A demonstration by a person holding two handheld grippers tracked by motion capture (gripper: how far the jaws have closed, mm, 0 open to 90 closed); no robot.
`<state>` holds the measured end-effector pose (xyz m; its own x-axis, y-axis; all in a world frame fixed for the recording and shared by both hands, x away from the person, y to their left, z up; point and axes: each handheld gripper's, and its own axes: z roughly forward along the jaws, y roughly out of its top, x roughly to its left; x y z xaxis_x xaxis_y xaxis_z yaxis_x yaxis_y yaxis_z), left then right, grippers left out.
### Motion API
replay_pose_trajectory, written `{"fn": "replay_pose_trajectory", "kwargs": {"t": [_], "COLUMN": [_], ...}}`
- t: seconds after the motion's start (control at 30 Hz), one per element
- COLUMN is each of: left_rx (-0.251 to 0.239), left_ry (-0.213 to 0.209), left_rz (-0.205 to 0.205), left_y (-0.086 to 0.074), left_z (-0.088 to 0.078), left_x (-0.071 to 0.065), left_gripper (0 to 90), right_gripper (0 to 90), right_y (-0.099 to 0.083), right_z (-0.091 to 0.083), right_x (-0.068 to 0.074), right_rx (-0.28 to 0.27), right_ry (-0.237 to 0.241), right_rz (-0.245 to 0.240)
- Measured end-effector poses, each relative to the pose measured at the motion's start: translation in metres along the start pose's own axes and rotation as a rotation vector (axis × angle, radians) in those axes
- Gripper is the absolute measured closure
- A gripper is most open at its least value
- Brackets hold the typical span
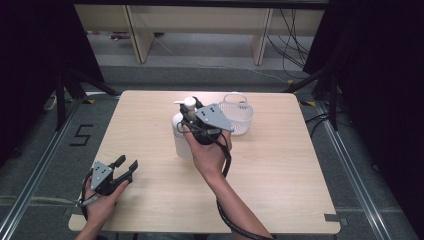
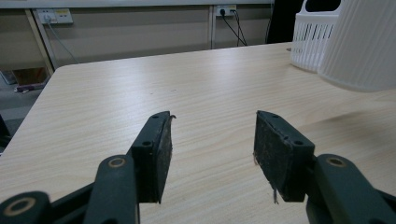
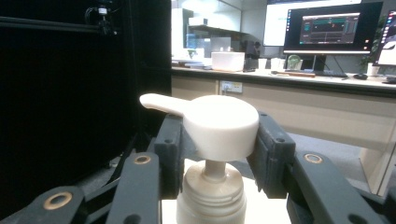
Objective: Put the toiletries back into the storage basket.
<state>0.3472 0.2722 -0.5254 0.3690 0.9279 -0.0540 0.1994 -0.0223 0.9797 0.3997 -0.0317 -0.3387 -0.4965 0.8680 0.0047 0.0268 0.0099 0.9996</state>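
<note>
Two tongs at work: the right tongs (image 3: 219, 154) clamp the pump head (image 3: 219, 123) of a white bottle (image 1: 181, 137), apparently standing on the table (image 1: 280, 165). The left tongs (image 2: 212, 149) rest apart, holding nothing.

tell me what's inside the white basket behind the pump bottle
Through the slatted wall of the white basket nothing shows inside, in the high view. The right gripper, shut on the pump bottle, covers part of its left side, so that part cannot be checked.
</note>
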Motion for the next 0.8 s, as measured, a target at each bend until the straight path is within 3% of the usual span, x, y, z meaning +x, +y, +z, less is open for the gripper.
{"fn": "replay_pose_trajectory", "kwargs": {"t": [0.07,0.1,0.17,0.37,0.43,0.8], "left_rx": [-0.001,0.000,0.009,0.009,0.009,0.014], "left_ry": [0.000,0.000,0.004,0.005,0.005,0.007], "left_rz": [-0.002,-0.001,0.004,0.005,0.005,0.006], "left_y": [0.000,0.000,0.000,0.000,0.000,0.001], "left_z": [0.000,0.000,-0.001,-0.001,-0.001,-0.001], "left_x": [0.000,0.000,0.000,0.000,0.000,0.000], "left_gripper": [46.2,46.2,46.2,46.1,46.1,45.8], "right_gripper": [60.1,60.1,60.1,60.1,60.1,60.1], "right_y": [0.001,0.001,0.001,0.001,0.001,0.000], "right_z": [-0.002,-0.003,-0.004,-0.008,-0.009,-0.016], "right_x": [-0.002,-0.002,-0.006,-0.011,-0.015,-0.023], "right_rx": [0.002,0.009,-0.002,-0.004,-0.008,0.000], "right_ry": [-0.003,-0.007,-0.011,-0.026,-0.031,-0.043], "right_rz": [0.001,0.025,-0.004,0.016,-0.007,0.019]}}
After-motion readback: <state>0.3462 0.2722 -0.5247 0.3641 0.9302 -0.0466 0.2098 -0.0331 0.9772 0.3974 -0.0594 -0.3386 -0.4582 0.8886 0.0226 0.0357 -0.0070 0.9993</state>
